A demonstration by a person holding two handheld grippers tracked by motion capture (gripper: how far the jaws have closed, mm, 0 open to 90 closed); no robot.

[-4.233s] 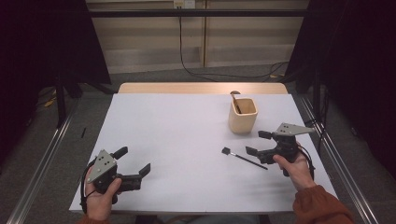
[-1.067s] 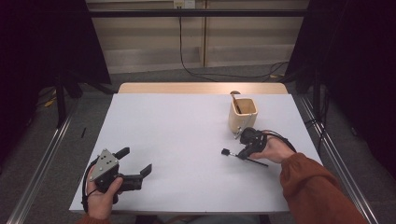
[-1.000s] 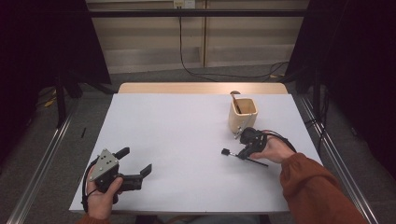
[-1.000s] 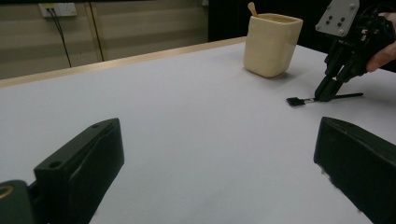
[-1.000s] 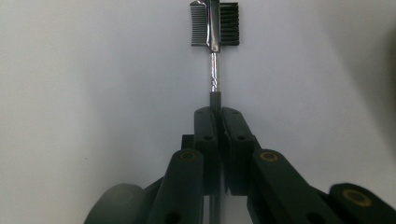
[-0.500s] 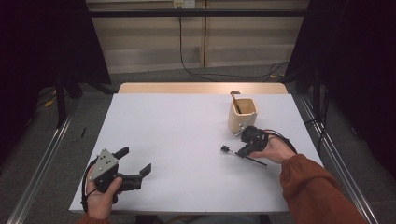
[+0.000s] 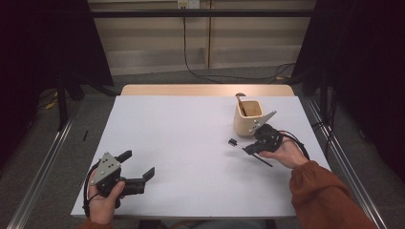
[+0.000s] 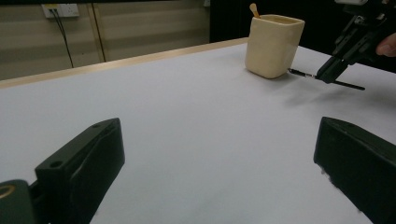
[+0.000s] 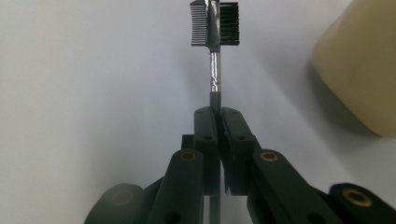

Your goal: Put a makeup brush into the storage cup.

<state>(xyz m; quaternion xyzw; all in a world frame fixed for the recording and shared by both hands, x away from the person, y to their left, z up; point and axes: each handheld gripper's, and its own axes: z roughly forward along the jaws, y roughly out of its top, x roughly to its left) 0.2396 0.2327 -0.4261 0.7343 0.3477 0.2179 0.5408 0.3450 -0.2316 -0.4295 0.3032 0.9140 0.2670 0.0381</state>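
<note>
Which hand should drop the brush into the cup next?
Right, I'd say. The right gripper is already shut on the brush and sits just beside the cup. The left gripper is open, holds nothing, and rests at the table's near left corner.

A cream cup [image 7: 248, 118] stood near the counter's [image 7: 181, 138] far right corner, a wooden stick [image 7: 241, 101] leaning inside it.

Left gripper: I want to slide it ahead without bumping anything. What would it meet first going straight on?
The left gripper faces bare table. The cup stands off to the right of its line, so the way looks free, though depth is hard to judge.
</note>
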